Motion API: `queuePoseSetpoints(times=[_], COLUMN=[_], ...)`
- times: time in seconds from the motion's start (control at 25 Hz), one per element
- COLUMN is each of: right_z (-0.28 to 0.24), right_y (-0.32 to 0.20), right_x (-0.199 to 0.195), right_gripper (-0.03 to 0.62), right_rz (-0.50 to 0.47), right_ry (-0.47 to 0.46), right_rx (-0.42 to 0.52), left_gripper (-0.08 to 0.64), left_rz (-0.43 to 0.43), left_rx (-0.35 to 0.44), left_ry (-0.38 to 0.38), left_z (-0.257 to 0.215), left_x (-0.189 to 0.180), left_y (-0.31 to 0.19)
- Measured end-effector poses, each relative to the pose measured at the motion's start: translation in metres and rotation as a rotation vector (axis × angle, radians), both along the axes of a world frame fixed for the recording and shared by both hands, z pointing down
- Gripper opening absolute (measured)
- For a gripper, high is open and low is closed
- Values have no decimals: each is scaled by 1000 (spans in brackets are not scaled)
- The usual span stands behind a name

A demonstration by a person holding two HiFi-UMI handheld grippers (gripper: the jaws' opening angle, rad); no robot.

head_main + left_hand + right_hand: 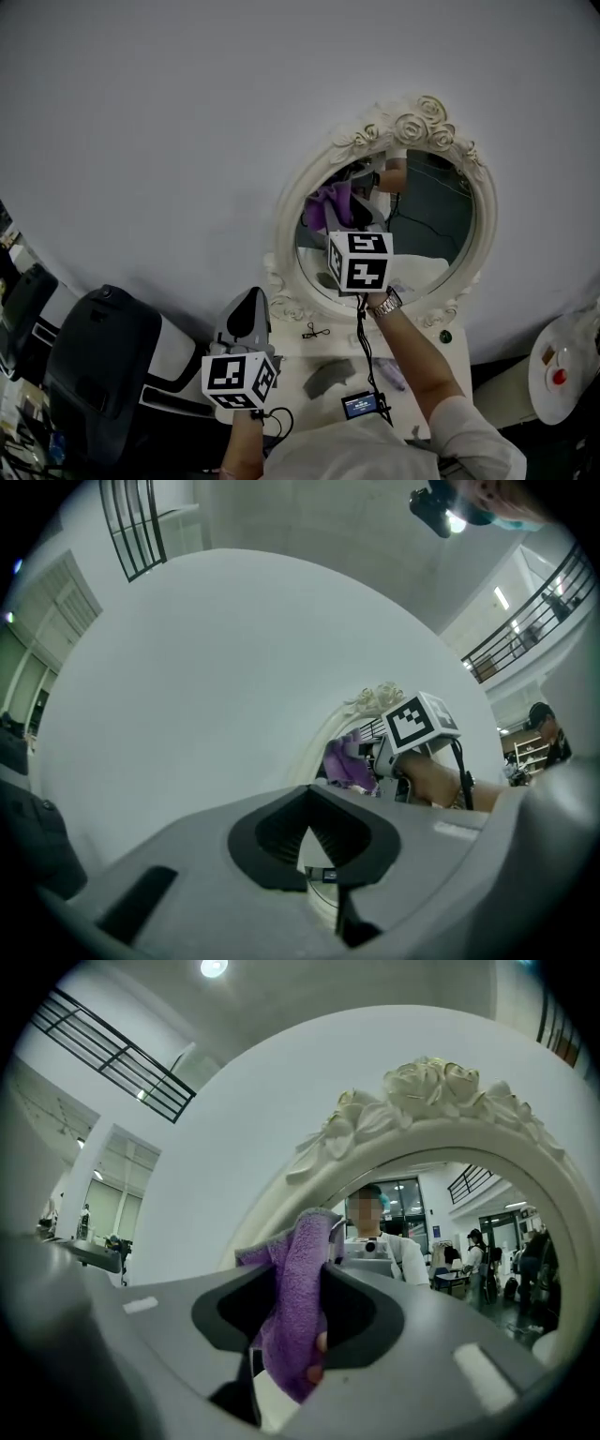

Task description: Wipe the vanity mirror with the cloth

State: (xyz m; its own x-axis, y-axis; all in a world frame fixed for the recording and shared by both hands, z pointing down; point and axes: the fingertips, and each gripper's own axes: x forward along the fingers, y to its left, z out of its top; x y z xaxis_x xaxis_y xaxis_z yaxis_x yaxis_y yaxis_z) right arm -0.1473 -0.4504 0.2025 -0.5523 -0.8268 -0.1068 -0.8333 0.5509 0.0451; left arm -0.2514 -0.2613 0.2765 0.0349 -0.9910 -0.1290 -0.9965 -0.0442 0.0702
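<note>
The oval vanity mirror (427, 220) has an ornate white rose frame (412, 127) and stands against a white wall. My right gripper (352, 230) is raised to the left part of the glass and is shut on a purple cloth (330, 204), which lies against the mirror. In the right gripper view the cloth (295, 1307) hangs between the shut jaws of the right gripper (298, 1321), under the frame's top (431, 1087). My left gripper (251, 298) is shut and empty, held low to the left of the mirror and pointing up. From it I see the cloth (347, 764).
The white vanity top (309, 361) carries a grey object (328, 375), a small device with a blue screen (361, 404), a black loop (315, 331) and a pale purple item (392, 373). A black chair (98, 361) stands at the left, a white round object (562, 366) at the right.
</note>
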Motion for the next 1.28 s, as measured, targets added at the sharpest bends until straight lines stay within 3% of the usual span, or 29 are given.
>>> queuePoseSetpoints(times=[0.2,0.4,0.92,1.28], right_z=[2,6,20,34], right_y=[-5,-10,-33,-49], right_x=[-5,24,192,296], right_gripper=[156,158,160,160], right_rz=[15,64,342,521], right_ry=[5,4,14,-5], right_rx=[9,8,4,-58], left_gripper=[2,2,2,2], left_rz=[-21,54,309,396], left_rx=[-16,-28,-36,-48], left_ry=[15,-4,-19,-27], left_z=[8,11,19,23], left_x=[-11,11,112,158], left_y=[5,-13,-58,-71])
